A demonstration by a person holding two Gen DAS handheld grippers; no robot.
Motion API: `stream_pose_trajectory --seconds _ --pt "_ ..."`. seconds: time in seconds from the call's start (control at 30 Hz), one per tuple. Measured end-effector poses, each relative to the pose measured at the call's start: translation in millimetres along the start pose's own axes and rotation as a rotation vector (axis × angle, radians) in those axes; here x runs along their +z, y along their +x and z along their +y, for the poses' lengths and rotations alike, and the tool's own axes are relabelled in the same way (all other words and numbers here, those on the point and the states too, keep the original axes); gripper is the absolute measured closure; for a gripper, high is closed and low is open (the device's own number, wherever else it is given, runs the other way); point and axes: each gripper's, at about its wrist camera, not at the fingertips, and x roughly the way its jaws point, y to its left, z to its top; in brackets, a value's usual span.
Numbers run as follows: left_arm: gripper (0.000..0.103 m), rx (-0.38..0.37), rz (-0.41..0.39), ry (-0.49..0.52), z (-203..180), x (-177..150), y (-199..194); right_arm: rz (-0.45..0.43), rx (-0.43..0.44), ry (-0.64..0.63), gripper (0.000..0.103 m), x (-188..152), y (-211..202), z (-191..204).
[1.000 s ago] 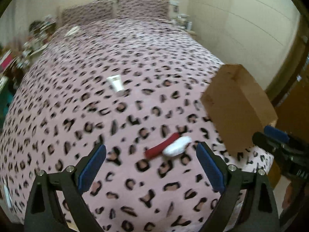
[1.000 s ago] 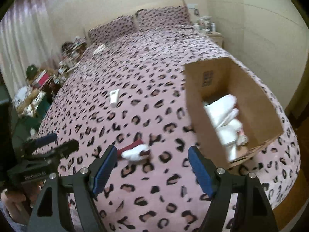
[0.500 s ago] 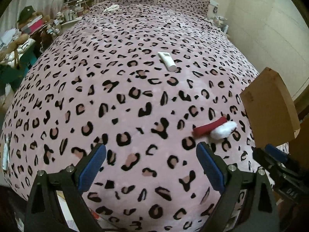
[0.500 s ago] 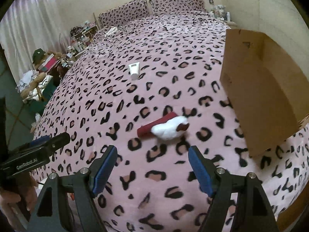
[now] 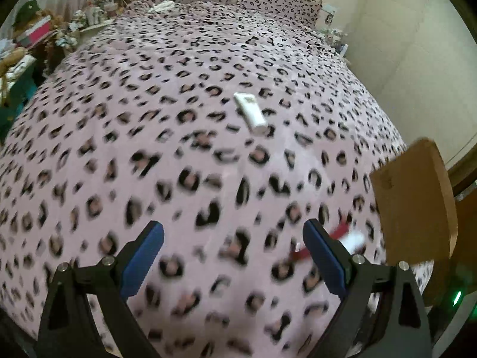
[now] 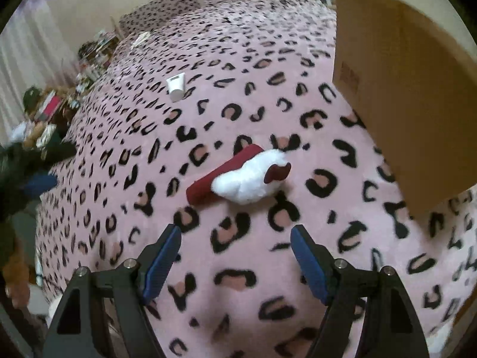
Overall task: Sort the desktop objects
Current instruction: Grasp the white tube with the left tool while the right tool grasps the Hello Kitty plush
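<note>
So both hands have been on the move in the last second, and the right gripper [image 6: 235, 250] has dropped a good way toward the bed [image 6: 268, 283]: a second ago it was looking down into the cardboard box [image 6: 411, 89] with the white stuff in it, and now the box is just a brown wall off to its right and the red and white sock [image 6: 241, 176] sits right ahead of the fingertips, close but not between them yet. Jaws on that one are spread wide with nothing in them, same gap as a second ago. The left gripper [image 5: 232, 253] has swung off to the side, jaws spread and empty too; the sock [image 5: 340, 238] that was centred in front of it is now a blur behind its right finger, and the white tube [image 5: 249, 112] further up the bedspread is more in line with it. My read is they've split the work, right hand going for the sock and left hand lining up on the tube, with both things headed for the box. Nothing's picked up yet, the sock and tube are both lying loose on the leopard print cover, well apart from each other, the sock near the box.
</note>
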Motion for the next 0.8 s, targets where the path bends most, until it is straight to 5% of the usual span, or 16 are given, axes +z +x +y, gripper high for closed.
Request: stream_pose_trajectory --seconds 0.33,0.8 --pt "0.007 0.009 0.094 -0.002 -23 110 124 0.013 0.011 0.236 0.025 20 55 -25" --pt "0.009 0.032 0.173 -0.027 -37 151 234 -0.015 0.077 0.304 0.023 53 108 -11"
